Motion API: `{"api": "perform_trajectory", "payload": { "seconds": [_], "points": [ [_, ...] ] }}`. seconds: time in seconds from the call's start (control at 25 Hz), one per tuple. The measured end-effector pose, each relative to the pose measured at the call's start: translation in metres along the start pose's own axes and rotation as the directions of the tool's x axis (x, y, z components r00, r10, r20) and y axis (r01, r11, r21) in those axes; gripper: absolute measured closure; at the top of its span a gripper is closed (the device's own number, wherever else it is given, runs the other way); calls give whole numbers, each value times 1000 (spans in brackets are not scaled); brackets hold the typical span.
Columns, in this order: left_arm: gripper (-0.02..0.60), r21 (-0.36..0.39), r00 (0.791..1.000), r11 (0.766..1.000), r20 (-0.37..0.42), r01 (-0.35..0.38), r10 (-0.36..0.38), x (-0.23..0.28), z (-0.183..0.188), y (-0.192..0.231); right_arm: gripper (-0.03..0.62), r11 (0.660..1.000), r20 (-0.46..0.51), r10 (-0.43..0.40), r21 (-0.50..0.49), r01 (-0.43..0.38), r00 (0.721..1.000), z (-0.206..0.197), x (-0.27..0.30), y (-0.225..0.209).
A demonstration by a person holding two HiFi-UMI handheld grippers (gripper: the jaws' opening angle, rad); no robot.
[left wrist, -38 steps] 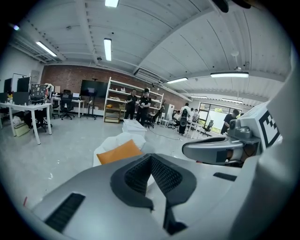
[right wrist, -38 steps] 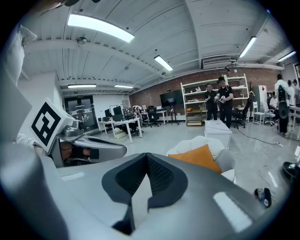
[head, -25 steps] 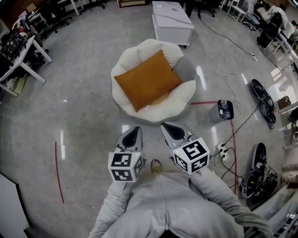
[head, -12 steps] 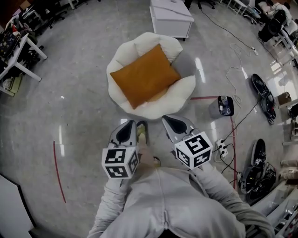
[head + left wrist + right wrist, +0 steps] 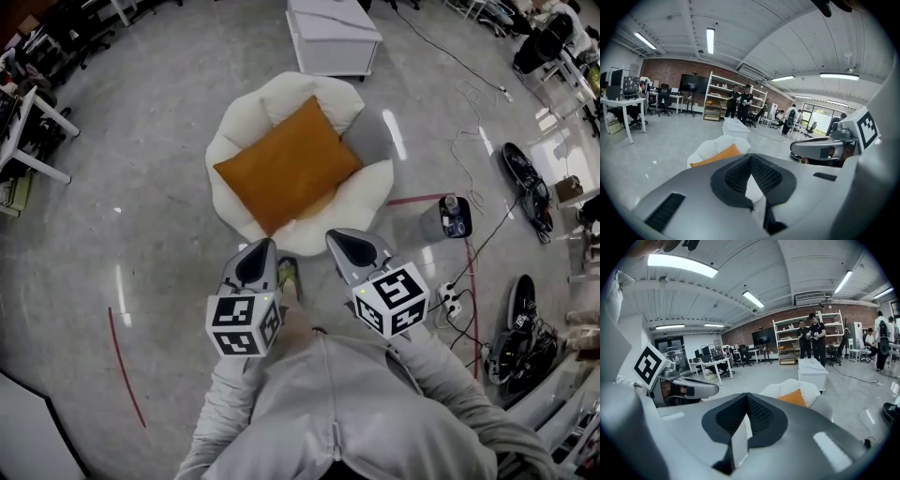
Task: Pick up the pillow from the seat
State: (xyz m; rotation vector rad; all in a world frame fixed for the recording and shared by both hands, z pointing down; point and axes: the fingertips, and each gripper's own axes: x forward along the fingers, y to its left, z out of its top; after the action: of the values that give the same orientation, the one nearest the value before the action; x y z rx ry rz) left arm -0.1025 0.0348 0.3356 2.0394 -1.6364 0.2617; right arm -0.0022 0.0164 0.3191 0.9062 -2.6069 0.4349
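1. The orange pillow (image 5: 286,167) lies across the middle of the white seat (image 5: 242,114).
2. The left gripper (image 5: 262,248) and right gripper (image 5: 337,239) hover just off the seat's near edge, jaws pressed together, holding nothing.

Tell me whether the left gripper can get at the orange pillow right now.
Probably yes, once nearer: the pillow lies uncovered atop the white seat, with nothing standing between it and the left gripper. Its jaws are shut, though, and must open first.

Left gripper (image 5: 264,247), right gripper (image 5: 337,238) nearer pillow (image 5: 286,166)
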Motion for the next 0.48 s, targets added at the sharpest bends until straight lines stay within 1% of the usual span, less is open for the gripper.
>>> {"api": "perform_trajectory", "payload": {
  "seconds": [0.2, 0.48],
  "points": [
    [580, 21, 1000, 1000, -18, 9, -9, 33, 22, 22, 594, 1000, -1, -8, 15, 8, 1000, 18, 33, -18],
    [580, 36, 998, 998, -46, 46, -45, 76, 53, 52, 594, 999, -22, -27, 36, 28, 999, 39, 84, -42]
  ]
}}
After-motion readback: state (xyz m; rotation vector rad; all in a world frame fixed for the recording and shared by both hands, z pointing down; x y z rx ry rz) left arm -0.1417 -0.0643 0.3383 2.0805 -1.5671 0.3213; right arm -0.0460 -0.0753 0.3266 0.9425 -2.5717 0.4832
